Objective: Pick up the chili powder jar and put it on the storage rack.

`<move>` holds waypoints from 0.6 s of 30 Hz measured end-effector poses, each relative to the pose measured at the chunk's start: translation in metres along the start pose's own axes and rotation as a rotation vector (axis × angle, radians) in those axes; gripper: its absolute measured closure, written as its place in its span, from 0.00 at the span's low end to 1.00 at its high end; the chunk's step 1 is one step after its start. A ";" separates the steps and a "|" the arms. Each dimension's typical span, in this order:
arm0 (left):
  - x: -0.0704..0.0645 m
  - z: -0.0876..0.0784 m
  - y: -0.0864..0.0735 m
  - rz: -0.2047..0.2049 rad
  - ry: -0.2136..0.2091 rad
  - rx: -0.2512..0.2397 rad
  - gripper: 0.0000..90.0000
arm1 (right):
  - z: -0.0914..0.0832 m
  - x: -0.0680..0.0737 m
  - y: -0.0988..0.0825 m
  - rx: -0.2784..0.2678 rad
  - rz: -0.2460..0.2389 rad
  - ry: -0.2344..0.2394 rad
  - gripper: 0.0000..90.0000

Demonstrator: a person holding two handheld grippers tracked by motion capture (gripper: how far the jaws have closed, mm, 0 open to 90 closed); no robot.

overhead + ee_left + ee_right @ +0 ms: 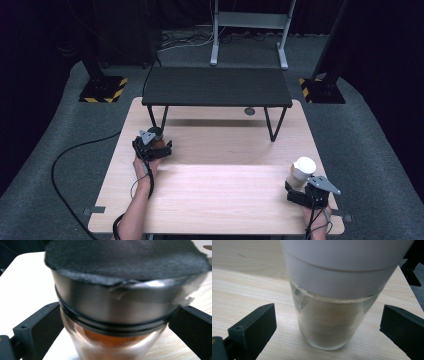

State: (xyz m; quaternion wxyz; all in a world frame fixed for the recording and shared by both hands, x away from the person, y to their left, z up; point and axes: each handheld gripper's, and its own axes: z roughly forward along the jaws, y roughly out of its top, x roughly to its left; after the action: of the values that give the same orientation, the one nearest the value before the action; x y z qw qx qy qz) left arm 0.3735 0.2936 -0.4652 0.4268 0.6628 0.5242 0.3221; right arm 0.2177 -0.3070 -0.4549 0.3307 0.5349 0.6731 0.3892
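A jar with a black lid, a steel band and red-brown contents (117, 297) stands at the table's left (158, 142). My left gripper (159, 146) is around it; in the left gripper view (117, 322) its jaws are wide apart, each close against the jar's side, with no visible squeeze. At the front right stands a glass jar with a white lid and pale beige contents (303, 170) (332, 322). My right gripper (297, 186) (329, 327) is open around its lower part, with a clear gap on each side.
A low black bench (217, 86) stands across the back of the light wooden table (220, 200), with a small round disc (250, 111) under its front edge. A black cable (75, 150) runs over the grey floor at the left. A metal stand (248, 30) is behind.
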 end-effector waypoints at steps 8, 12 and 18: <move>-0.005 -0.002 0.000 0.000 0.038 0.006 0.17 | 0.000 0.000 -0.001 -0.004 0.002 0.002 0.00; -0.006 -0.002 0.001 0.001 0.045 0.010 0.27 | -0.001 -0.001 -0.001 -0.008 0.005 0.002 0.00; -0.006 -0.002 0.001 -0.002 0.047 0.009 0.35 | -0.001 -0.001 -0.001 -0.006 0.004 0.005 0.00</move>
State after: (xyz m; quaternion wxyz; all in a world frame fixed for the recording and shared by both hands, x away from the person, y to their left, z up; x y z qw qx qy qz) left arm 0.3706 0.2880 -0.4638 0.4118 0.6564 0.5361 0.3348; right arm 0.2170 -0.3086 -0.4555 0.3297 0.5342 0.6717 0.3934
